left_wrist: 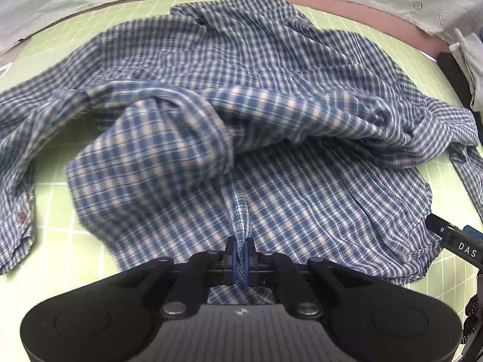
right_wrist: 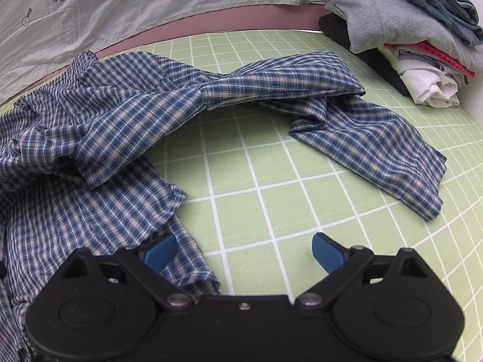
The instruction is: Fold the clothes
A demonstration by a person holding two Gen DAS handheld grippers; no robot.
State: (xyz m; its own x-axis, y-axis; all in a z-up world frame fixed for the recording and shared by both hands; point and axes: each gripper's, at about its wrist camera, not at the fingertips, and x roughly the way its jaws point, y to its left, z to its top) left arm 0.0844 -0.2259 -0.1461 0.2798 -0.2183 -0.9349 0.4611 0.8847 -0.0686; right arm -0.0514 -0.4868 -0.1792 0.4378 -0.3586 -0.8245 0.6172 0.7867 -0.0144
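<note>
Plainly the limp shirt [left_wrist: 241,120] bunches: left gripper [left_wrist: 240,253] pinches its hem; right gripper [right_wrist: 244,250], spread, should take the edge at nine o'clock.

Green grid mat [right_wrist: 271,181] carries a crumpled blue plaid shirt [left_wrist: 241,105], one sleeve [right_wrist: 377,141] trailing right across the squares. Stack of folded clothes [right_wrist: 416,39] sits at the mat's far right corner; pale printed sheet [right_wrist: 151,3] lies beyond the far edge

Bare mat [right_wrist: 256,163] lies open between shirt [right_wrist: 90,126] and clothes stack [right_wrist: 407,30].
</note>
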